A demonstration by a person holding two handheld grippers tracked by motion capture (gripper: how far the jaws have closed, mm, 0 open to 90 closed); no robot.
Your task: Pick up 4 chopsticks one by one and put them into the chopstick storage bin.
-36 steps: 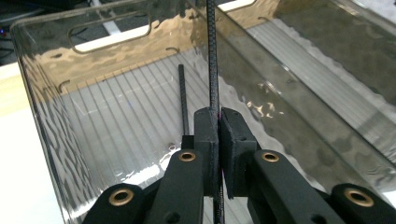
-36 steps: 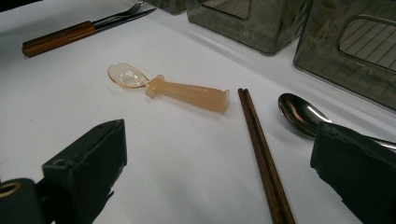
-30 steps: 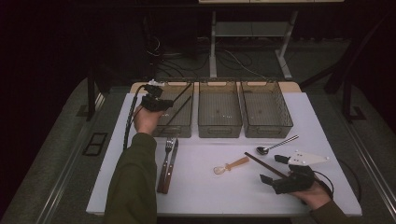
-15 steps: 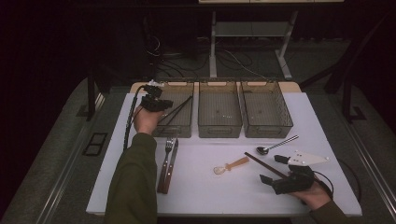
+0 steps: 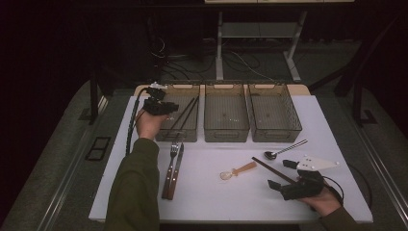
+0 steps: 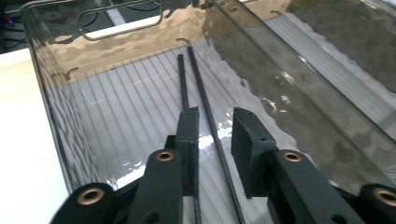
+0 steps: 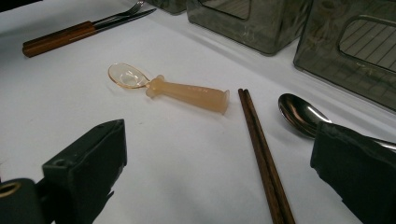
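Note:
My left gripper (image 5: 166, 107) hangs over the left clear bin (image 5: 179, 135). In the left gripper view its jaws (image 6: 215, 121) have just been opening and stand slightly apart. Two black chopsticks (image 6: 196, 79) lie on the floor of the bin (image 6: 140, 32); one runs through the gap between the pads, which do not press on it. From the high view the black chopsticks (image 5: 185, 115) lie slanted in that bin. My right gripper (image 5: 280, 173) rests at the table's front right, wide open (image 7: 224, 140), with a pair of brown chopsticks (image 7: 261, 144) on the table between its jaws.
A metal spoon (image 5: 284, 150) and a translucent orange spoon (image 5: 238, 170) lie near the brown chopsticks (image 5: 269, 169). A wooden-handled fork and knife (image 5: 172, 163) lie at front left. The middle bin (image 5: 226, 130) and right bin (image 5: 274, 132) stand beside the left one.

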